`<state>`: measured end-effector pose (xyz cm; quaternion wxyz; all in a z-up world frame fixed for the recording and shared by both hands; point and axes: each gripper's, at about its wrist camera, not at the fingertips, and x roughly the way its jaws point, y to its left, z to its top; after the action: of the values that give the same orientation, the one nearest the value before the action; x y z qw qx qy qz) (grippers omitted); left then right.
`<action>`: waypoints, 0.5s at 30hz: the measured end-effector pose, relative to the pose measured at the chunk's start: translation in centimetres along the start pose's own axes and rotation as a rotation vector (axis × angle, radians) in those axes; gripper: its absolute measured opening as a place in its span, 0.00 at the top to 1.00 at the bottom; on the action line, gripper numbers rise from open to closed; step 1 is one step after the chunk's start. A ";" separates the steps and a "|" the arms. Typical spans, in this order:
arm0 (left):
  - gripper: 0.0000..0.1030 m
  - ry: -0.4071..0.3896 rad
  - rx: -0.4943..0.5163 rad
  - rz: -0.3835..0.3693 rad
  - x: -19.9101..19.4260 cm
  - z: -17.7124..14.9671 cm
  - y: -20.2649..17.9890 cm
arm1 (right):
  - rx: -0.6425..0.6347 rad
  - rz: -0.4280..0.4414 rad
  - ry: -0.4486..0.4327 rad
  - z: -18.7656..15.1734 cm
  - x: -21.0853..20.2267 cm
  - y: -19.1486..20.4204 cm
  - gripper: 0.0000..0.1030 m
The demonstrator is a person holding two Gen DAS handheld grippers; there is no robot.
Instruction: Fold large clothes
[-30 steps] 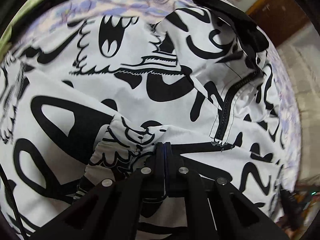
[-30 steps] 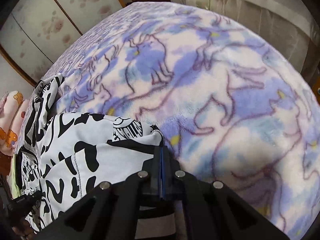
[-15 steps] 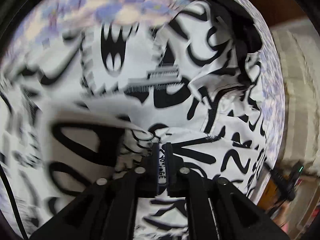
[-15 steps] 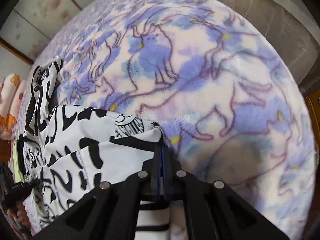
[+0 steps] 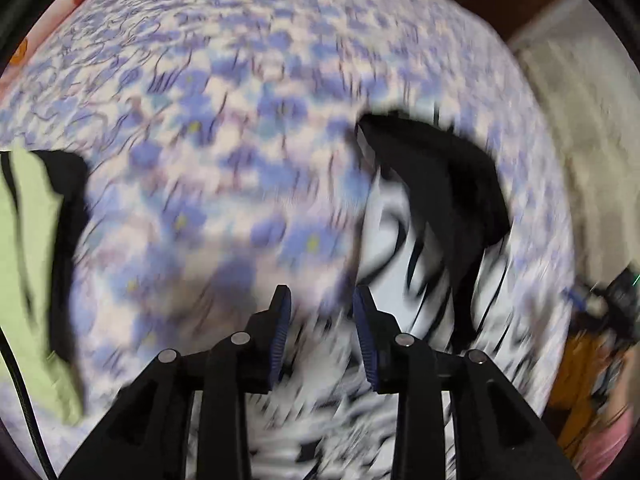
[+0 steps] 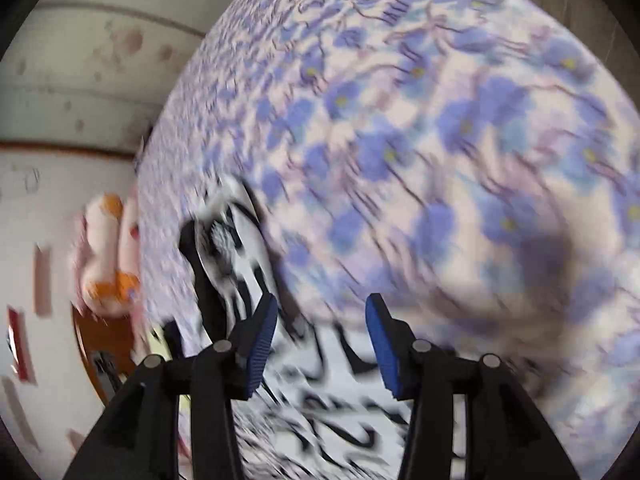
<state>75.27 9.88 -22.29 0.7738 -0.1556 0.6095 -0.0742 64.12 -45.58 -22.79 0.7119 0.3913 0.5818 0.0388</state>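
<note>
A white garment with black cartoon print [image 5: 404,256] lies on the bed, its black collar part [image 5: 440,176] at the far end. In the left wrist view it runs from below my left gripper [image 5: 320,312] up to the right. The left gripper is open and empty, above the garment's near edge. In the right wrist view the same garment [image 6: 340,412] lies under and left of my right gripper [image 6: 320,320], which is open and empty. Both views are motion-blurred.
The bed is covered by a blue and lilac floral blanket [image 5: 240,128]. A light green cloth with a black part [image 5: 32,264] lies at the left. A pink and orange pillow [image 6: 104,256] sits at the bed's far left. A curtain [image 5: 592,128] hangs at the right.
Both grippers were shut on the garment's edge; now both have opened and let it go. Both have pulled back and swung, so more blanket shows.
</note>
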 end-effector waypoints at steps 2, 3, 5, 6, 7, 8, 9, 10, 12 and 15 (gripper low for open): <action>0.70 -0.031 -0.057 -0.075 1.9 1.8 -0.2 | 0.011 0.045 -0.041 1.5 1.8 1.0 0.55; 0.70 -0.044 -0.085 -0.107 2.8 2.5 0.0 | 0.012 0.059 -0.054 2.0 2.7 1.3 0.55; 0.70 -0.073 -0.154 -0.170 4.5 3.9 0.5 | 0.014 0.054 -0.049 3.3 4.6 1.7 0.55; 0.70 -0.083 -0.191 -0.207 5.4 4.5 0.9 | 0.001 0.058 -0.049 3.7 5.5 2.1 0.55; 0.70 -0.087 -0.231 -0.265 6.7 5.1 1.2 | -0.022 0.069 -0.051 4.1 6.6 2.8 0.55; 0.70 -0.084 -0.249 -0.300 7.7 5.4 1.2 | -0.048 0.082 -0.047 4.4 7.4 3.3 0.55; 0.70 -0.073 -0.269 -0.334 8.8 5.8 1.2 | -0.071 0.101 -0.041 4.7 8.3 3.8 0.55; 0.70 -0.054 -0.282 -0.370 10.2 6.3 1.0 | -0.085 0.122 -0.033 4.7 9.4 4.3 0.55; 0.70 -0.043 -0.272 -0.415 12.0 6.7 0.1 | -0.104 0.164 -0.013 4.7 10.9 5.0 0.55; 0.70 -0.022 -0.236 -0.475 14.2 7.3 -1.4 | -0.174 0.189 0.014 5.0 13.7 6.5 0.55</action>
<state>85.91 5.35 -33.39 0.7176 -0.3844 0.5519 -0.1806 75.40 -36.68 -29.73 0.7325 0.3808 0.5415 0.1588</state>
